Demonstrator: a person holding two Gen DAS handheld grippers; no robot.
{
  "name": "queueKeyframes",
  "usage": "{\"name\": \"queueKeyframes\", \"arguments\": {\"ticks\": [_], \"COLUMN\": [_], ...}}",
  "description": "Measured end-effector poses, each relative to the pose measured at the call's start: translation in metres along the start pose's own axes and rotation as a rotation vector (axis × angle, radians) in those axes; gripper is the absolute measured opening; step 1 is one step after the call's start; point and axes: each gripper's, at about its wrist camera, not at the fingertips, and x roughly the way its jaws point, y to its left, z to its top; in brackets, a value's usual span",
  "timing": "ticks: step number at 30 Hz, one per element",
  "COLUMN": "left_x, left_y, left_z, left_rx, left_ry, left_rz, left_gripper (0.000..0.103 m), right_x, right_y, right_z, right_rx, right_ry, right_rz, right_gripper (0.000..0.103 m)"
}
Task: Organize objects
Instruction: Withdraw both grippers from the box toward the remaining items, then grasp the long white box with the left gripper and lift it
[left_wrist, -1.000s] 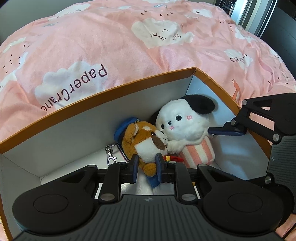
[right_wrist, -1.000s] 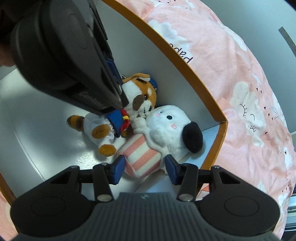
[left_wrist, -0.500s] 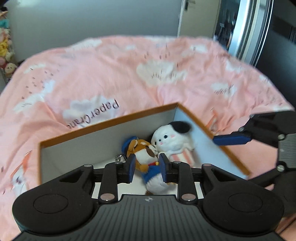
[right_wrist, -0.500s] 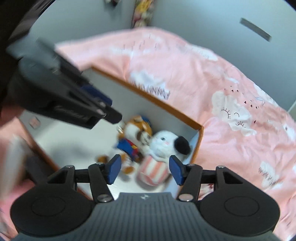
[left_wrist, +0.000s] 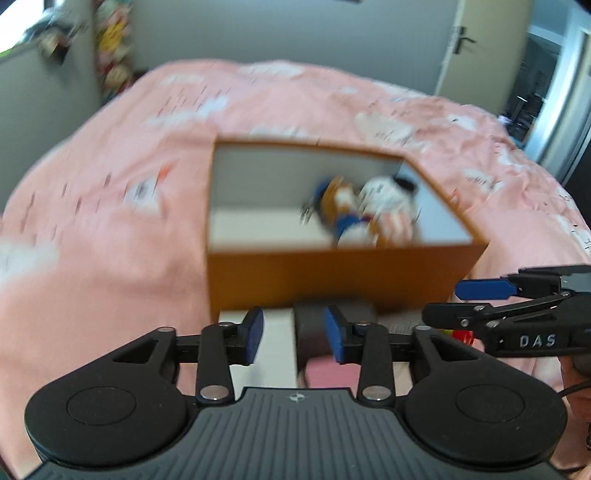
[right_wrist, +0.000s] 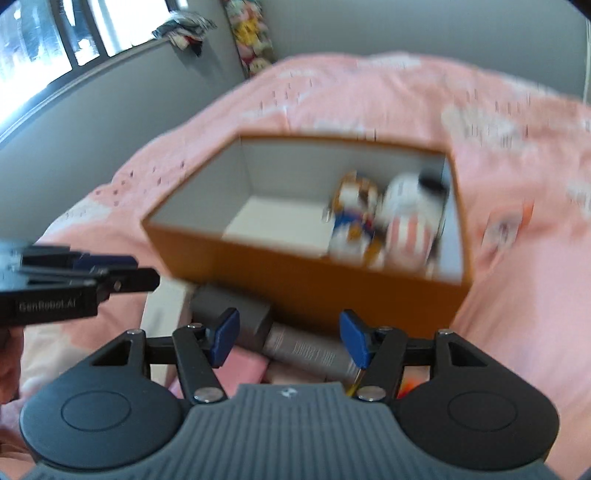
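Judging the grey tube (right_wrist: 295, 341) at lower centre, before the orange box (right_wrist: 332, 280) on the bed (right_wrist: 517, 332), as light, stiff, slick, best pinched mid-barrel, with both tongs (left_wrist: 293, 335) (right_wrist: 289, 338) opening, empty.

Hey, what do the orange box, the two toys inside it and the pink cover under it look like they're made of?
Orange box: probably cardboard, matte, with thin flat walls, sharp folded corners and a pale lining.
Brown-and-white dog toy and white striped toy: likely plush fabric, given their soft rounded shapes, though the view is blurred.
Pink cover: seems soft woven cloth, matte, creased and printed with white clouds.
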Motion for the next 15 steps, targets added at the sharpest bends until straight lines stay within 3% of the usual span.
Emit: {"name": "queueKeyframes", "arguments": {"ticks": [4,8,10,15], "left_x": [0.008,0.012,0.015,0.024], "left_y": [0.013,0.015,0.021,0.04], "left_z": [-0.027,-0.039,-0.041,-0.051], "left_rx": [-0.038,0.006,-0.012,-0.126], "left_ry": [0.041,0.028,0.04,0.085], "left_rz": [0.068,0.146,0.133,0.02], "left_gripper": [0.053,0.058,0.059,0.063], "right_x": [0.015,0.03,0.03,0.033], "right_y": [0.008,0.015,0.021,0.023], "right_z": [-0.023,-0.031,-0.032,-0.031], "right_rx": [0.019,-0.005,-0.022,-0.031], "right_ry": [0.079,0.101,0.096,0.096], "right_rz": [-0.017,-0.009,-0.01,-0.003], "right_gripper": [0.062,0.062,0.062,0.063]}}
